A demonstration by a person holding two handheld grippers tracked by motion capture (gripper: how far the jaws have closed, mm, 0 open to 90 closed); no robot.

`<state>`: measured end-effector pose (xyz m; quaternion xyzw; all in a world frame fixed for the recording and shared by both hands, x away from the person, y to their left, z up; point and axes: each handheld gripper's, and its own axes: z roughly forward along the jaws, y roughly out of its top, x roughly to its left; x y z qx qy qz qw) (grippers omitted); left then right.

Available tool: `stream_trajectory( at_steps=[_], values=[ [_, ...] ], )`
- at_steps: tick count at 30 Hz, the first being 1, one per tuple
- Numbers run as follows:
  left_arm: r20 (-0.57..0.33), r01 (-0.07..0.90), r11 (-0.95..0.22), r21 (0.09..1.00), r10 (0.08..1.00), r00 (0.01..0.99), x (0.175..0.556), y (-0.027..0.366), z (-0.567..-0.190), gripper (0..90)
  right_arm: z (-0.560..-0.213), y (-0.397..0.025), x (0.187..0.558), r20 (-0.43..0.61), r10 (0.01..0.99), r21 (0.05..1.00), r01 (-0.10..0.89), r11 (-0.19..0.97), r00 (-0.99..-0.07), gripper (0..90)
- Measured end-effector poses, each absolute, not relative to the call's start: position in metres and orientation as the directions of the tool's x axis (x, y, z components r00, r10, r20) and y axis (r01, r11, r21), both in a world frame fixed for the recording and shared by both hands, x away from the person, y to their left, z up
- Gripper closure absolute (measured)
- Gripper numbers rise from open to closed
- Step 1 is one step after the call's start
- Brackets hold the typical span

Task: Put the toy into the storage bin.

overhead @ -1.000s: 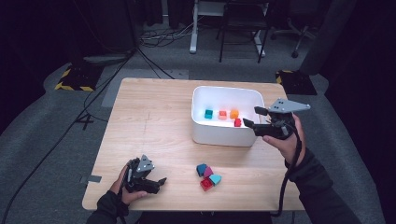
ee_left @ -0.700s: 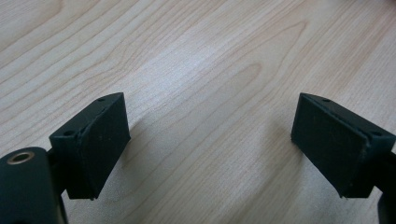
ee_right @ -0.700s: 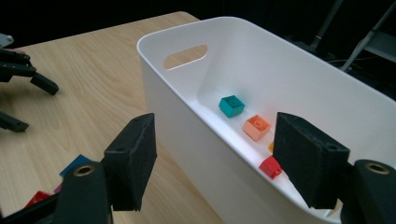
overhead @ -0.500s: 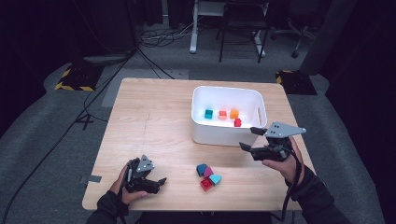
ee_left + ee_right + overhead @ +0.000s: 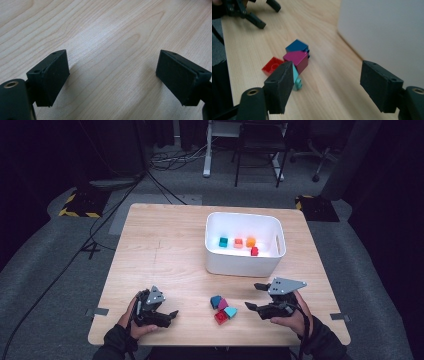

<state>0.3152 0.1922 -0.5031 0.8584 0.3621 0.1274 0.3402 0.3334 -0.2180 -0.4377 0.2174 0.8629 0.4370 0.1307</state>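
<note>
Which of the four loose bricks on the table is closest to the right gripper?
The light turquoise brick: it sits on the cluster's right edge, facing the open right gripper. The blue, magenta and red bricks lie farther left.

High view overlooks table (image 5: 170, 250); gripper views skim it closely.

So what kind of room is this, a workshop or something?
Probably a lab or studio set up for recording: a lone wooden table on grey carpet, dark curtains around it, cables trailing across the floor, and hazard-striped floor plates behind.
</note>
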Motion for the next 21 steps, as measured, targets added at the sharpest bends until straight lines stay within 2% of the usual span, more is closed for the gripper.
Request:
stream_trajectory(
  at_steps=[5,13,21],
  values=[
    [-0.025,0.535,-0.507,0.676,0.71,0.704,0.315,0.192,-0.503,11.7,-0.455,-0.214,0.328,0.009,0.468,0.804,0.285,0.522,-0.884,26.8],
    [-0.021,0.535,-0.508,0.675,0.711,0.703,0.315,0.192,-0.503,11.7,-0.48,-0.198,0.319,0.013,0.391,0.771,0.258,0.582,-0.92,27.3],
    [-0.022,0.534,-0.509,0.675,0.71,0.703,0.315,0.192,-0.503,11.8,-0.489,-0.187,0.316,0.02,0.364,0.768,0.248,0.591,-0.931,28.6]
  ],
)
